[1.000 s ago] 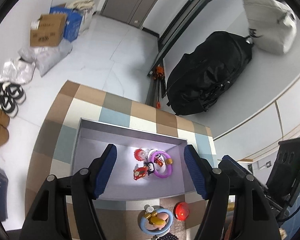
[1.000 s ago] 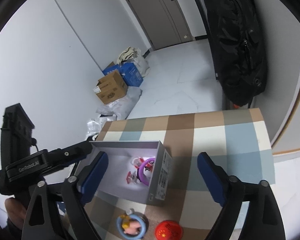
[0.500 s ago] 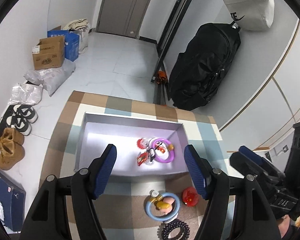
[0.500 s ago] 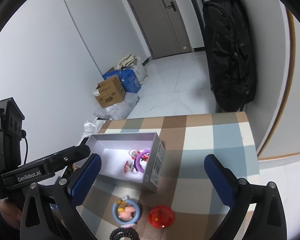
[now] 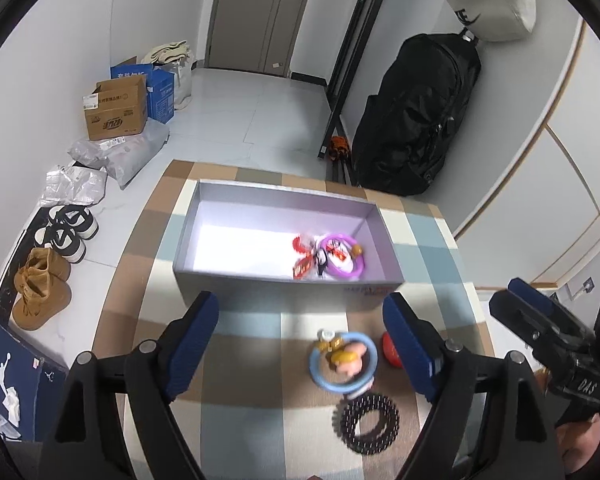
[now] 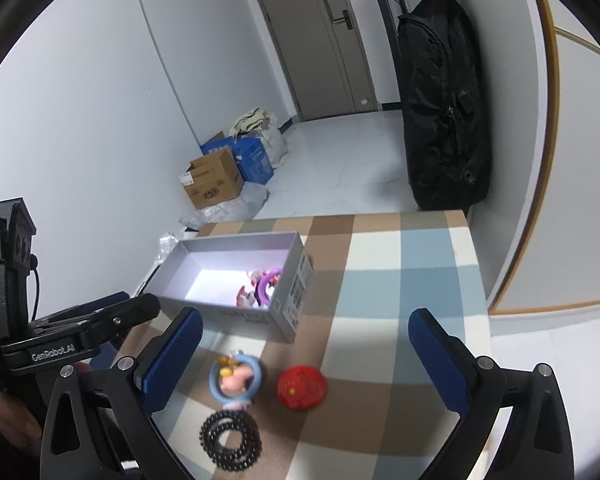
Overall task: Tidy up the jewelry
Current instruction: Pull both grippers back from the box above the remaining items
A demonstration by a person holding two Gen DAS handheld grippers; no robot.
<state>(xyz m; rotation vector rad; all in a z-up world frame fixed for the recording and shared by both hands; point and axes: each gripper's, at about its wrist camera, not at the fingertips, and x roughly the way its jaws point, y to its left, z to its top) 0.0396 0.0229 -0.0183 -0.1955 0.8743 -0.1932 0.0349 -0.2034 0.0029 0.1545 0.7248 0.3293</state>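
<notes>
checked tablecloth [image 5: 236,408], open box [image 5: 228,280], bracelets

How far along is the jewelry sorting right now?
Done: a purple ring and small red trinkets lie in the grey box. In hand: nothing; left gripper and right gripper are open, empty. Left on the table: blue ring, red disc, black bead bracelet.
</notes>
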